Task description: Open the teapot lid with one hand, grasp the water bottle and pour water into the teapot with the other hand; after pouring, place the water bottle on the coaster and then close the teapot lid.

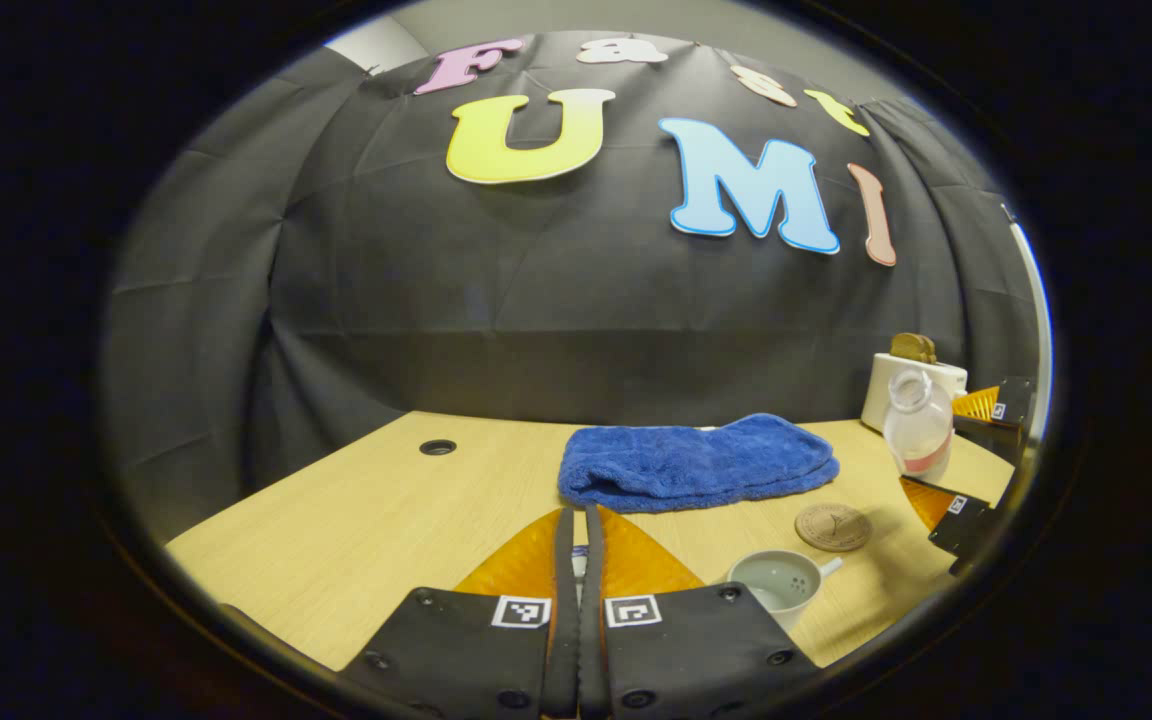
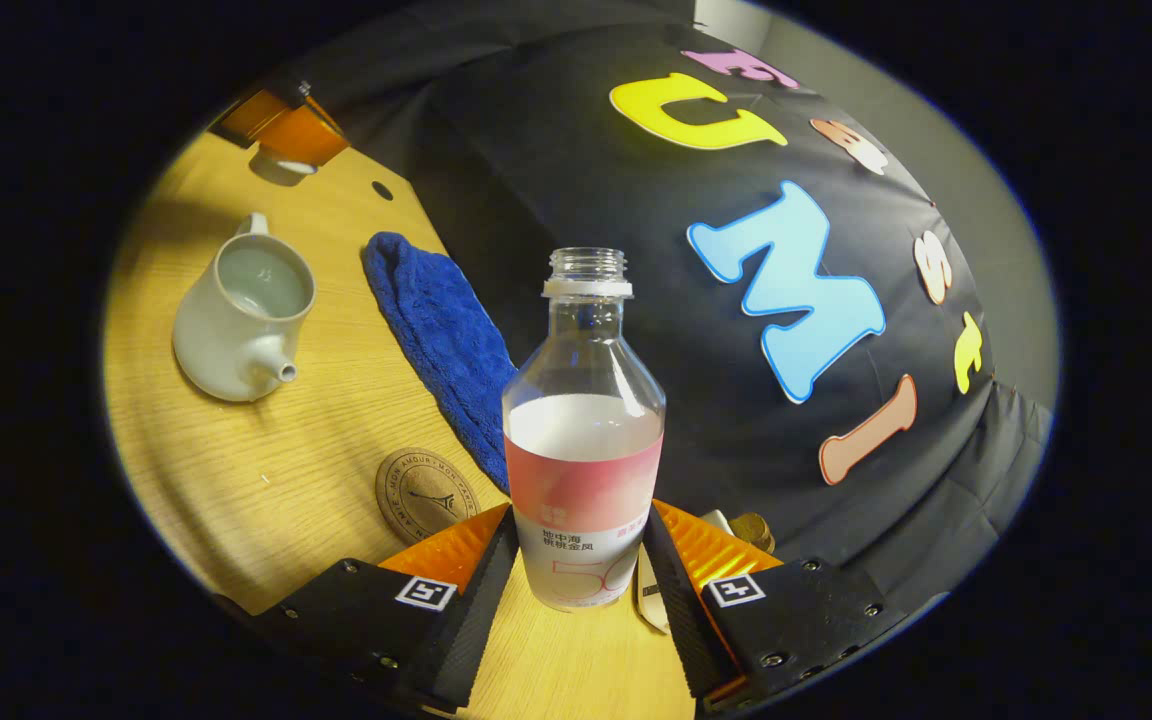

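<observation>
Between my right gripper's point(image 2: 581, 590) fingers I clamp the uncapped, half-full water bottle point(image 2: 584, 440); my left gripper point(image 1: 578, 560) is closed.

You have a light wood-grain table point(image 1: 366, 520) carrying everything. A round cable hole point(image 1: 437, 447) sits in its top near the back wall. Lying directly on it: a folded blue towel point(image 1: 696, 462) towards the back; a round coaster point(image 1: 833, 526) just in front of the towel, apart from it; an open, lidless teapot point(image 1: 781, 585) near the coaster; and a white toaster point(image 1: 911, 385) at the far corner.
</observation>
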